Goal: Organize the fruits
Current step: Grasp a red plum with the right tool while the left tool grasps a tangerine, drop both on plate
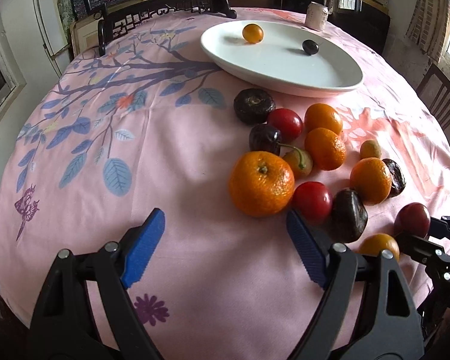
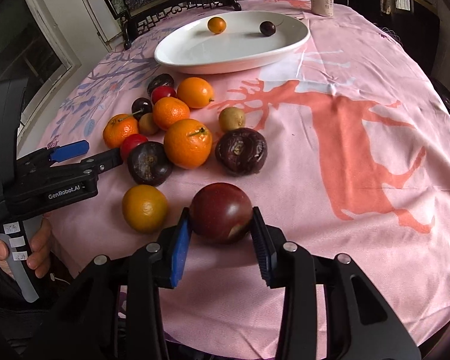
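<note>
Several fruits lie in a cluster on the pink tablecloth: mandarins (image 1: 261,183), red cherry tomatoes (image 1: 312,201), dark water chestnuts (image 2: 241,151) and cherries. A white oval plate (image 1: 330,72) at the far side holds a small orange fruit (image 1: 252,33) and a dark cherry (image 1: 310,47). My right gripper (image 2: 222,225) is closed around a dark red plum (image 2: 221,216) resting on the cloth; the plum also shows in the left wrist view (image 1: 412,219). My left gripper (image 1: 225,231) is open and empty, just left of the big mandarin; it also shows in the right wrist view (image 2: 84,153).
A drink can (image 2: 322,1) stands at the far edge of the table. A dark carved stand (image 1: 165,12) with a round picture sits at the far left edge. Chairs stand to the right. A yellow-orange fruit (image 2: 145,208) lies beside the plum.
</note>
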Tool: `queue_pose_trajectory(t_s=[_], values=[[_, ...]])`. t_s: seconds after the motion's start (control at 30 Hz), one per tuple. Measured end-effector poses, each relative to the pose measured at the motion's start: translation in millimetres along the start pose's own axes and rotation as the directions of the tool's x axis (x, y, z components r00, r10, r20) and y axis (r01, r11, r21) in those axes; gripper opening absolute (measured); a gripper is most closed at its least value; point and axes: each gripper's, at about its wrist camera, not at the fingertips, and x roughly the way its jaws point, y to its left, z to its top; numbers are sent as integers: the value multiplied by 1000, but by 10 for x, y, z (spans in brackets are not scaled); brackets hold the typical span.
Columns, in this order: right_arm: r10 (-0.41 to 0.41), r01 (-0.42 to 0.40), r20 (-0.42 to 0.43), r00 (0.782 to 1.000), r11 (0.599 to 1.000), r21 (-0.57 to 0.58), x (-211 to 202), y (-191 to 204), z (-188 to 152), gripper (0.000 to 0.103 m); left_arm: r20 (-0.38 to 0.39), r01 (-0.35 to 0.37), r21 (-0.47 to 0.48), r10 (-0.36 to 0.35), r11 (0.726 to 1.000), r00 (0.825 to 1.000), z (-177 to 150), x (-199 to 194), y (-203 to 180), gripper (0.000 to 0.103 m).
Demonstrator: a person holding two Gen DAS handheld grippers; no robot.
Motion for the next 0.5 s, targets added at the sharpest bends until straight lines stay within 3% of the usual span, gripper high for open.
queue_pose_trajectory(t_s=[0.1, 0.17, 0.5], values=[[4, -3, 2, 1000, 1000, -2, 2, -9, 5, 40, -13, 45, 4, -45, 999, 999, 97, 96, -61, 69], [8, -8, 4, 1000, 1000, 1, 4, -18, 12, 40, 0, 71, 6, -71, 997, 998, 154, 99, -104, 45], [31, -30, 67, 997, 999, -17, -171, 63, 100, 40, 36, 118, -14, -117, 993, 992, 78, -230, -107, 44]])
